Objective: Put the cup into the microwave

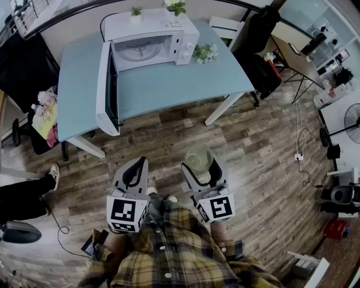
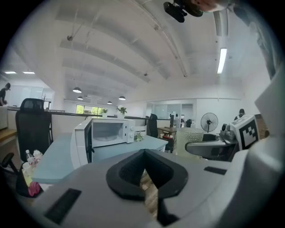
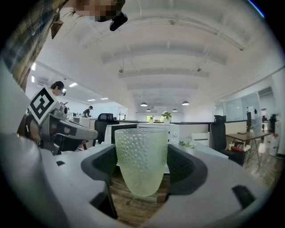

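A pale green dimpled glass cup stands upright between the pads of my right gripper, which is shut on it above the wooden floor. From the head view, the cup and right gripper are just in front of the person's body. My left gripper is beside them, shut with nothing in it; its jaws meet in its own view. The white microwave sits on the light-blue table ahead. Its door is swung wide open to the left, and the turntable shows inside.
Small potted plants stand on top of the microwave, and a flower bunch lies to its right on the table. A black chair holding items stands at the left. A person's leg and shoe are on the floor at the left, a fan at the right.
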The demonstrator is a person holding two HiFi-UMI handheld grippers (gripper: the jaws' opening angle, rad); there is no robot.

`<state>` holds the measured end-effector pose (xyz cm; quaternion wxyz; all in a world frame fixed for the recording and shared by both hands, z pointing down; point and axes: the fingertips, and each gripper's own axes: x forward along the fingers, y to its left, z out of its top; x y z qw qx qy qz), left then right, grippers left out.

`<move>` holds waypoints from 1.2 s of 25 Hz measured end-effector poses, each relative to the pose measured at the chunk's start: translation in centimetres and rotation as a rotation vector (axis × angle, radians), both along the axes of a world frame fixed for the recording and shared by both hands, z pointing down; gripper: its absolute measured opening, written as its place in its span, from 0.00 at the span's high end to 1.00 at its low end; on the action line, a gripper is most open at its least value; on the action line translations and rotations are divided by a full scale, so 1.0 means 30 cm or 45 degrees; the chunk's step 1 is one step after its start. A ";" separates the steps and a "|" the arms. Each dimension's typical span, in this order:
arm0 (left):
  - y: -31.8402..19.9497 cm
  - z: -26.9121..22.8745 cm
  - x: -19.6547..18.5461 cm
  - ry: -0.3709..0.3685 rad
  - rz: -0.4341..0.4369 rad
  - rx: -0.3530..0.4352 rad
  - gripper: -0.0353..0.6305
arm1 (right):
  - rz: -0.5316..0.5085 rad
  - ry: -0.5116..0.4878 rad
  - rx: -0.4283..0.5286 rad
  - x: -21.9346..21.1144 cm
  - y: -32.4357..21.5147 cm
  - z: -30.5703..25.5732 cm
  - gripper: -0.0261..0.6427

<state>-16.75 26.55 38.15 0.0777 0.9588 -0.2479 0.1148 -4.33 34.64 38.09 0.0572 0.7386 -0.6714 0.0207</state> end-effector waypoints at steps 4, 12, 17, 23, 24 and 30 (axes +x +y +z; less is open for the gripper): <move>0.025 0.000 0.000 -0.010 -0.009 0.003 0.96 | -0.024 -0.004 0.004 0.004 0.019 -0.007 0.44; 0.019 0.016 -0.025 -0.021 -0.011 0.003 0.96 | 0.015 -0.031 0.014 0.024 0.016 0.002 0.44; 0.012 0.029 -0.031 -0.029 -0.004 -0.012 0.96 | 0.054 -0.065 0.002 0.044 0.021 0.023 0.44; -0.007 0.053 -0.015 -0.033 0.003 -0.039 0.96 | 0.078 -0.078 -0.021 0.075 0.002 0.047 0.44; -0.014 0.057 -0.008 -0.034 0.003 -0.039 0.96 | 0.079 -0.080 -0.021 0.082 -0.005 0.050 0.44; -0.090 0.057 0.045 -0.030 -0.032 -0.025 0.96 | 0.039 -0.076 -0.013 0.140 -0.097 0.059 0.44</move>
